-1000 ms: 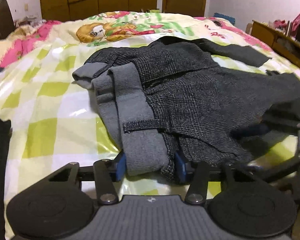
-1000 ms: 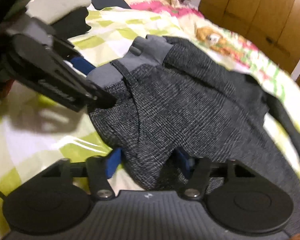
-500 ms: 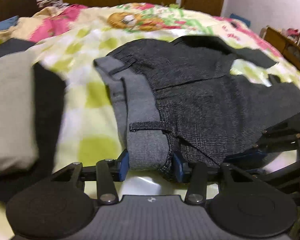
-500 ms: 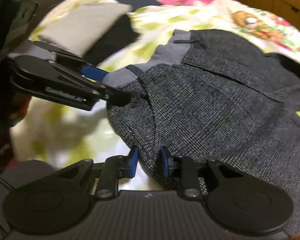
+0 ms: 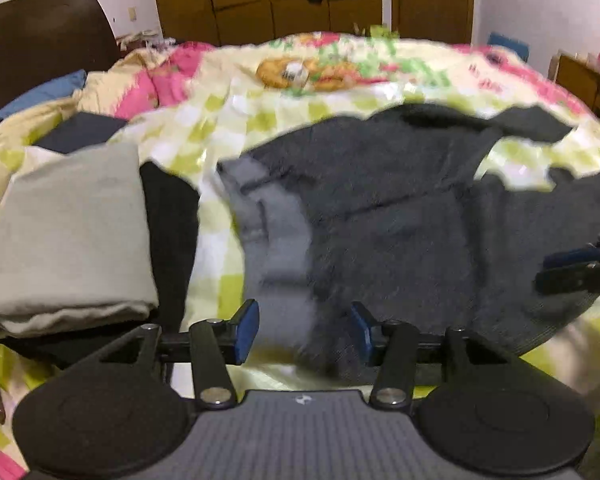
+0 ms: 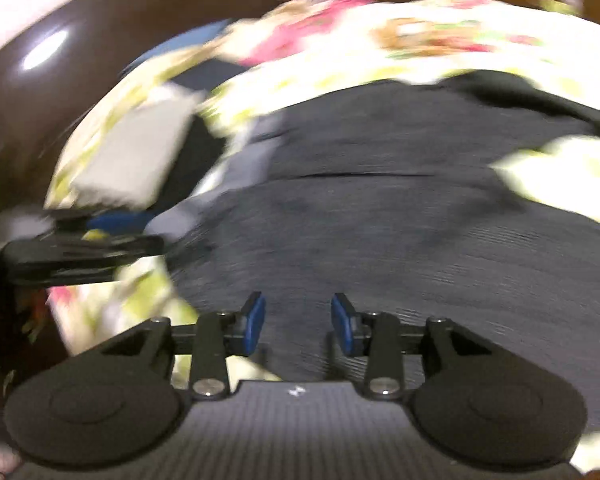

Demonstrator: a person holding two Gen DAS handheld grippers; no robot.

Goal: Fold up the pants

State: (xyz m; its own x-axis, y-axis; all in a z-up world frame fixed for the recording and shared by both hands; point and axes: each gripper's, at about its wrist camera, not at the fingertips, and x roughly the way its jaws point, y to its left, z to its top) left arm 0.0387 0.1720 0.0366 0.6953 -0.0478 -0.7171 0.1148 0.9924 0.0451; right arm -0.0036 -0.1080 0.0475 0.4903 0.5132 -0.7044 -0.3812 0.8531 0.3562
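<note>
Lying spread on the bed: dark grey pants, waistband near. Left gripper fingers opening, waistband between them, pads apart from it. Right gripper fingers opening over pants fabric, not gripping. Folded clothes beside.
</note>
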